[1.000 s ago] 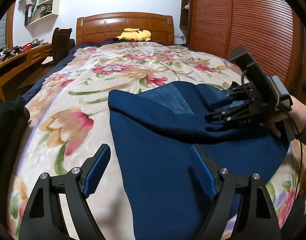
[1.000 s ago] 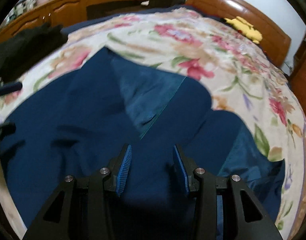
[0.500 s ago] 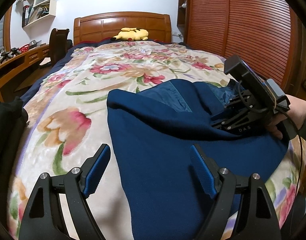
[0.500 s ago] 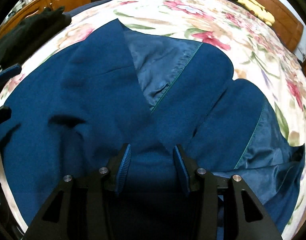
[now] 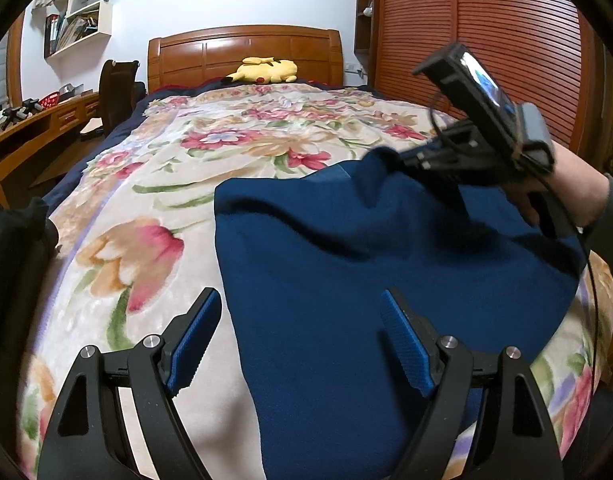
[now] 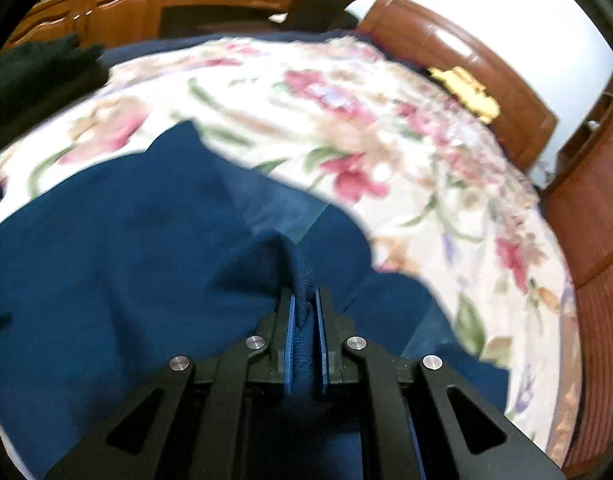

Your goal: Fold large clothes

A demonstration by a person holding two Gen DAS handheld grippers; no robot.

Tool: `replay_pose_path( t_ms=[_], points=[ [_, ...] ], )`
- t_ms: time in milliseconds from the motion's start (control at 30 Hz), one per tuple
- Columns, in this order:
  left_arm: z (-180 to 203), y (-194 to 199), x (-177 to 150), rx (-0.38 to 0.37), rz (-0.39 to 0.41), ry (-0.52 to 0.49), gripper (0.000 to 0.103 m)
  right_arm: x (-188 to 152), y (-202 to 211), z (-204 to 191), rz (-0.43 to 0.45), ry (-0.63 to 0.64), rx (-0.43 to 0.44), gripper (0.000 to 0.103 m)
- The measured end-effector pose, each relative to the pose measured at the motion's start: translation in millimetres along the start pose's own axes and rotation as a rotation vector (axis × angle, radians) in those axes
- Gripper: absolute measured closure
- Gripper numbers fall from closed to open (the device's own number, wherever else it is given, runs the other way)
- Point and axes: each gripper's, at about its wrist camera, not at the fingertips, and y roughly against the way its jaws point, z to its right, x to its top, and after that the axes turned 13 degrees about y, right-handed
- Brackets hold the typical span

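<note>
The left gripper (image 5: 296, 334) stands with its jaws spread wide and nothing between them; its blue-padded fingers (image 5: 194, 336) straddle the near left edge of the navy blue coat (image 5: 346, 288), one finger over the floral blanket (image 5: 154, 216), the other over the cloth. The coat lies spread across the near end of the bed, directly ahead of this gripper and extending to its right. The right gripper (image 6: 305, 316) is clamped narrow on a raised fold of the same coat (image 6: 118, 248); a ridge of navy fabric is pinched between its blue pads (image 6: 290, 344) and rises ahead of the fingertips. In the left wrist view the right gripper (image 5: 390, 156) appears ahead and to the right, held in the person's right hand (image 5: 562, 192), lifting a peak of the coat clear of the rest. A strip of smoother, lighter blue lining (image 6: 290, 216) shows just beyond the pinched fold. Beyond the coat the blanket (image 6: 346, 120) runs to a wooden headboard (image 5: 246, 54), against which a yellow plush toy (image 5: 264, 70) lies. Slatted wooden wardrobe doors (image 5: 486, 40) stand to the right of the left gripper, a wooden desk (image 5: 34, 128) to its left. The right wrist view is motion-blurred.
</note>
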Motion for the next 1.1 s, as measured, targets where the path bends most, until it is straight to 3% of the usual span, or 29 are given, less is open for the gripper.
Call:
replay_pose_path(
  t_ms=[233, 333, 500, 533, 667, 833, 1100],
  points=[
    [-1, -1, 0, 0.0, -0.002, 0.003, 0.021, 22, -28, 15, 0.05, -0.046, -0.115, 0.093],
    [0, -2, 0, 0.003, -0.005, -0.003, 0.021, 19, -33, 8, 0.038, -0.047, -0.122, 0.092],
    [1, -1, 0, 0.002, 0.007, -0.007, 0.021, 8, -28, 28, 0.022, -0.121, -0.111, 0.045],
    [2, 0, 1, 0.001, 0.01, -0.006, 0.021, 3, -25, 35, 0.025, -0.143, -0.117, 0.043],
    [5, 2, 1, -0.011, 0.022, -0.001, 0.021, -21, 1, 63, 0.011, -0.201, -0.145, 0.042],
    [13, 0, 1, -0.021, 0.02, -0.016, 0.021, -71, 6, 100, -0.082, -0.29, -0.183, 0.042],
    [18, -12, -2, -0.001, -0.012, -0.026, 0.021, -145, -15, 146, -0.186, -0.492, -0.123, 0.042]
  ],
)
